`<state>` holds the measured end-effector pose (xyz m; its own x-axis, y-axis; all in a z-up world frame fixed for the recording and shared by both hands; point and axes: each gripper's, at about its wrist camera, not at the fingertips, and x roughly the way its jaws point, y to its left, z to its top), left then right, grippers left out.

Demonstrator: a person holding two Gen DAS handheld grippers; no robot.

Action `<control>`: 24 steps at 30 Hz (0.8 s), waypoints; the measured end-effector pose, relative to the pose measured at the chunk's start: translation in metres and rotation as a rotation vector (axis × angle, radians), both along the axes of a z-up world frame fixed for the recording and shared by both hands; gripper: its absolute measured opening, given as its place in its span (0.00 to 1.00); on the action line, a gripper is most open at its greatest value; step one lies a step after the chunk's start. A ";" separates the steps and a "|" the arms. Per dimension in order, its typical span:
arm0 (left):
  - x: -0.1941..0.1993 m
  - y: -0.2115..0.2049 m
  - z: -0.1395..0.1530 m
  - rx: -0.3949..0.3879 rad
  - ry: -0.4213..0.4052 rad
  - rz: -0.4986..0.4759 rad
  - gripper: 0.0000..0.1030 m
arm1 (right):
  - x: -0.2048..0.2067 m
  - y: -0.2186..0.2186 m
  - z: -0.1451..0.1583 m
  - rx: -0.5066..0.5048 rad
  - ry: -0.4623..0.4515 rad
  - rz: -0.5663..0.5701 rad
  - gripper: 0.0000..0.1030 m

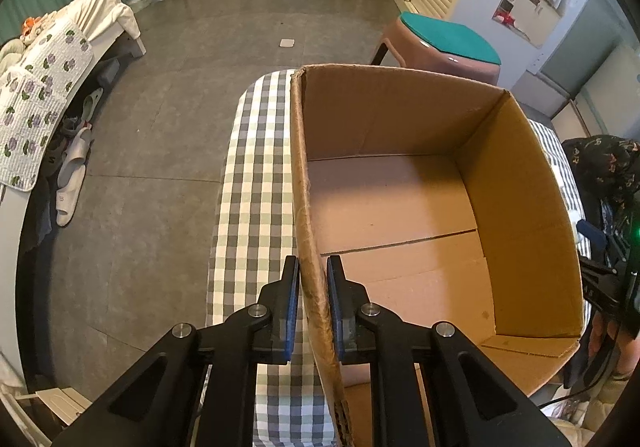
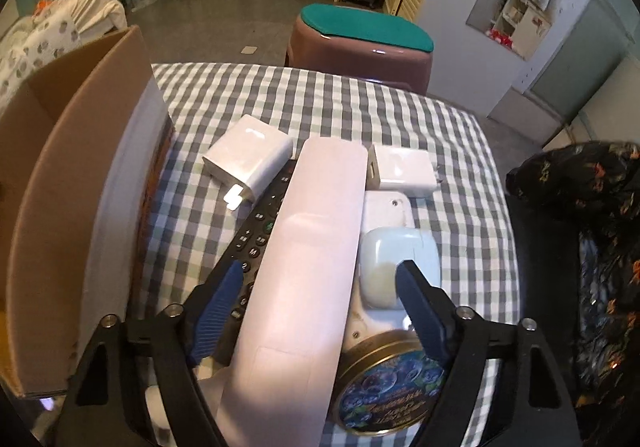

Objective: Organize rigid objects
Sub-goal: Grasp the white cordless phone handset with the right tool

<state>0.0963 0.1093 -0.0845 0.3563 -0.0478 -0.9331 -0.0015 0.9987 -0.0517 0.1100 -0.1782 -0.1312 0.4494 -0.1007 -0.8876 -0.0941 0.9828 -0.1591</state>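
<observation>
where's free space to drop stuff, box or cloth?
Brown cardboard box: its whole floor is bare between its four walls. Checked tablecloth: a free band between the white chargers and the purple stool, plus a strip right of the items. Crowded: centre, where the long white remote, black remote and blueberry tin overlap.

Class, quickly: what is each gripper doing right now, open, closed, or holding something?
Left gripper: shut on the cardboard box wall.
Right gripper: open, jaws astride the long white remote, not pressing it.
</observation>
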 end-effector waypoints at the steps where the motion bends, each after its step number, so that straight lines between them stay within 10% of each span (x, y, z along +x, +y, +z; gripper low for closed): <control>1: 0.000 -0.001 0.000 0.001 0.000 0.001 0.13 | 0.002 0.001 0.000 -0.011 -0.004 0.003 0.68; 5: 0.000 -0.002 0.001 0.006 -0.003 0.003 0.13 | 0.007 0.012 0.000 -0.034 0.006 0.048 0.47; 24: -0.003 0.004 0.000 -0.036 -0.018 -0.003 0.13 | -0.002 -0.008 -0.011 0.095 0.106 -0.049 0.40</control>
